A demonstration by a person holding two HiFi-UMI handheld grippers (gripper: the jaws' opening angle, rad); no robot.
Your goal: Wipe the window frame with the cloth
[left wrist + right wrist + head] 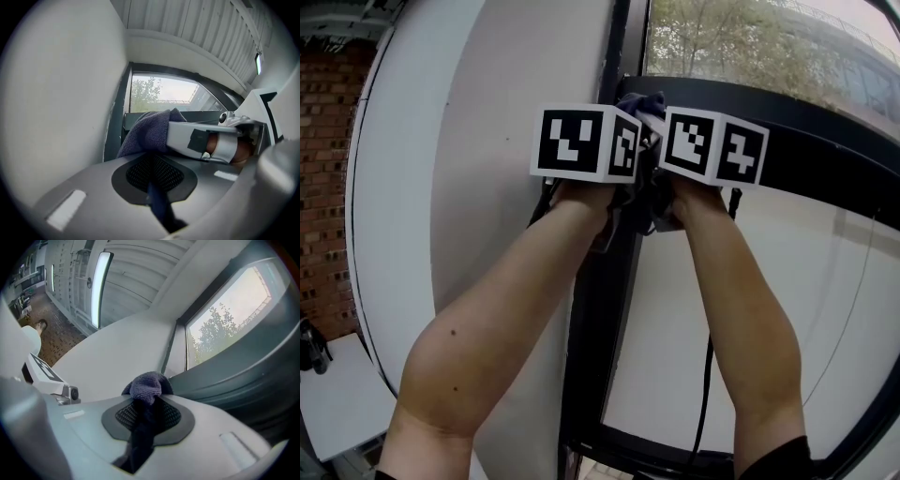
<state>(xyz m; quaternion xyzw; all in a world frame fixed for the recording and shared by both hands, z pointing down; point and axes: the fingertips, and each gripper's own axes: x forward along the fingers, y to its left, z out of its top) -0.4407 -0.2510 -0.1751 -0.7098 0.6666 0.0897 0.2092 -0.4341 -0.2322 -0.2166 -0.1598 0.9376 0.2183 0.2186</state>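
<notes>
Your left claw (152, 161) is just beside your right claw (145, 404), to its left, and both are raised in front of the window frame (600, 309), where its upright post meets its cross bar. The cloth (146, 385) is clamped in both claws and bulges out ahead of them toward that corner. The wall (487, 234) lies left of the post and the glass (722, 47) lies right of it, above the bar.

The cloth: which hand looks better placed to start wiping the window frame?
Probably the right. Both grippers are shut on the cloth, but the right gripper sits over the dark window frame with a wad of cloth poking out ahead, while the left gripper hangs over the white wall.
</notes>
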